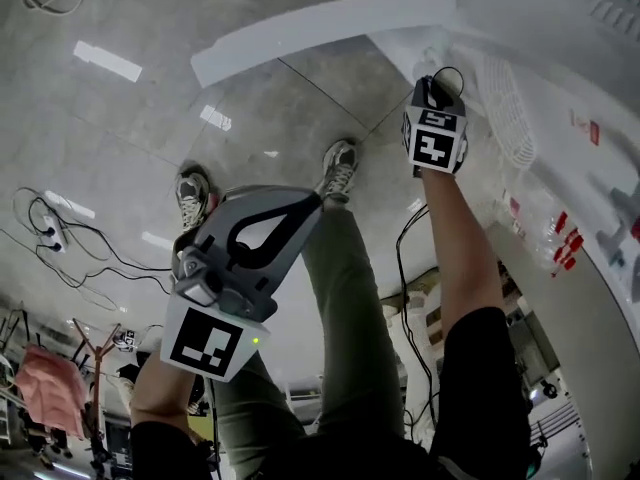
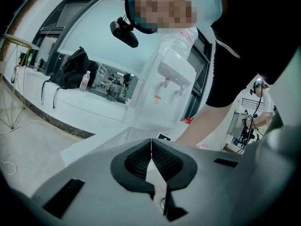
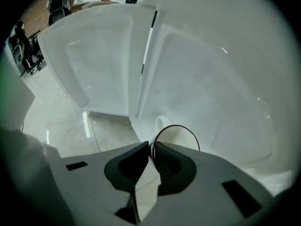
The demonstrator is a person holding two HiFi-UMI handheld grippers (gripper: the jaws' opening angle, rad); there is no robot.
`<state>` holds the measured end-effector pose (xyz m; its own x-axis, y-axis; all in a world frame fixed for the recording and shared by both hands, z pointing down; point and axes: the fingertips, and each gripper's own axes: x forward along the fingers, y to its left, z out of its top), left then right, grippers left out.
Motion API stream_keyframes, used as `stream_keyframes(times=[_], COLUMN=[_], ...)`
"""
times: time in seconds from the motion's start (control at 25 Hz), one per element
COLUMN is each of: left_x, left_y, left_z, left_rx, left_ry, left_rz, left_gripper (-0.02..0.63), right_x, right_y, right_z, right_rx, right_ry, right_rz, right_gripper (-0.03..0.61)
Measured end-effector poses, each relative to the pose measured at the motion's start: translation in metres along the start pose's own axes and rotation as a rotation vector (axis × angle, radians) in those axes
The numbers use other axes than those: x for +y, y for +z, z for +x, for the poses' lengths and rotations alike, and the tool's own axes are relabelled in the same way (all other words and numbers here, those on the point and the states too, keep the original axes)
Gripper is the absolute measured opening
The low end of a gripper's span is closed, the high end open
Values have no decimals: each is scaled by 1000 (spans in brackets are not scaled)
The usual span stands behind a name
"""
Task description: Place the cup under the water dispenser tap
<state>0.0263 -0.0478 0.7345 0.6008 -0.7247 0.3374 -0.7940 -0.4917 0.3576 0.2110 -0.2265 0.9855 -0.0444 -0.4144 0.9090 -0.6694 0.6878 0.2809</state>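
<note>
Right tool (image 3: pixel 151 149) pinches the rim of the cup (image 3: pixel 181 138) beside the white dispenser (image 3: pixel 211 74); left tool (image 2: pixel 151 147) closed, empty

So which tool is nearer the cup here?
Right. The right tool is clamped on the rim of the cup; the left tool hangs shut and empty, well back by the person's leg.
</note>
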Motion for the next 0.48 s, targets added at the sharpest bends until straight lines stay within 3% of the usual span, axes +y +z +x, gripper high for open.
stream_keyframes(times=[0.48], left_x=[-30], left_y=[67], left_z=[-45], left_rx=[10], left_ry=[-94], left_rz=[110], left_gripper=[20], right_x=[43], right_y=[-8], right_z=[-105], right_rx=[-27], right_ry=[66], right_rz=[74], right_gripper=[66])
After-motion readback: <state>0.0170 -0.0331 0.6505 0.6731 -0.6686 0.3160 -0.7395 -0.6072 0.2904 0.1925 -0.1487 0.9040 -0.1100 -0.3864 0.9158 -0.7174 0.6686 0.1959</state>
